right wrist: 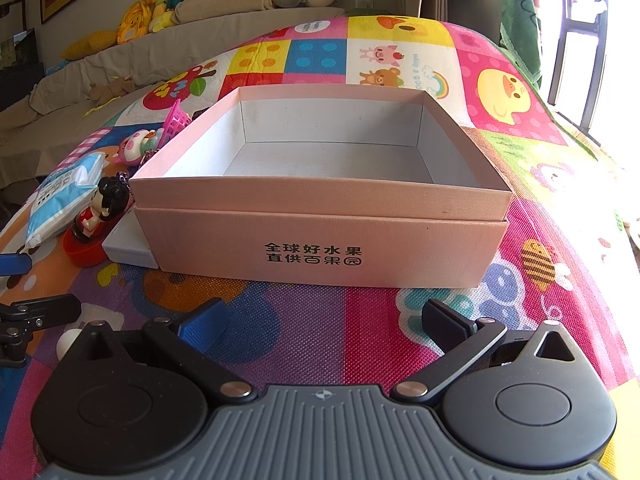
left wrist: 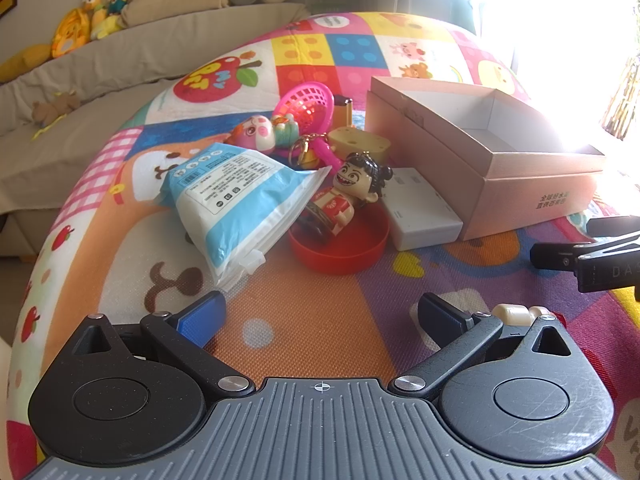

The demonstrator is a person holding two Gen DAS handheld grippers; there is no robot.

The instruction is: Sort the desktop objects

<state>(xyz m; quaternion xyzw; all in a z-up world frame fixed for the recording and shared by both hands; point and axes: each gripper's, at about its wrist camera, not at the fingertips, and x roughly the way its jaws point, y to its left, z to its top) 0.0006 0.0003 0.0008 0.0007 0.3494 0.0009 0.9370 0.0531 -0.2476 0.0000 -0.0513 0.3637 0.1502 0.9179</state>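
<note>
My left gripper (left wrist: 320,312) is open over the colourful mat, just short of a clutter pile. In the pile lie a blue-and-white tissue pack (left wrist: 236,200), a cartoon doll keychain (left wrist: 348,196) leaning in a red bowl (left wrist: 340,252), a white flat box (left wrist: 424,212), a pink toy basket (left wrist: 308,106), a pig toy (left wrist: 256,134) and a cheese-shaped toy (left wrist: 360,142). My right gripper (right wrist: 324,320) is open in front of the empty pink cardboard box (right wrist: 320,240). The tissue pack (right wrist: 60,196) and the doll (right wrist: 100,212) show left of that box.
The mat (left wrist: 312,320) covers a raised surface that drops off at the left toward a beige sofa (left wrist: 80,92) with plush toys. A small cream object (left wrist: 516,314) lies by my left gripper's right finger. Bright window glare fills the right side.
</note>
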